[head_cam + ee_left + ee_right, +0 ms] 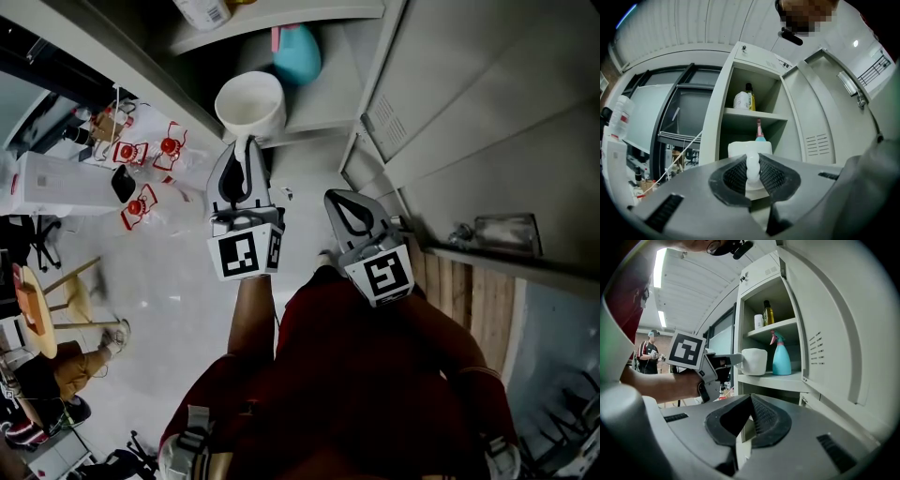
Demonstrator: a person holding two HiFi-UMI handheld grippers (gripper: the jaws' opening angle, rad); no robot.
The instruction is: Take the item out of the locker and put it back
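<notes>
The open grey locker stands ahead, its door swung right. At the near edge of its middle shelf, the left tongs clamp the handle of the white mug. The right tongs, nearer, are closed and empty. A blue spray bottle stands beyond the mug.

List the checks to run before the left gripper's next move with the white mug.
1. Left gripper clamped on the handle of the white mug: ok.
2. Mug upright: ok.
3. Locker door swung open, off the mug's path: ok.
4. Mug clear of the teal spray bottle behind it: cannot tell.
5. Mug's base resting on the shelf: cannot tell.
6. Right gripper shut, empty, away from the mug: ok.
</notes>
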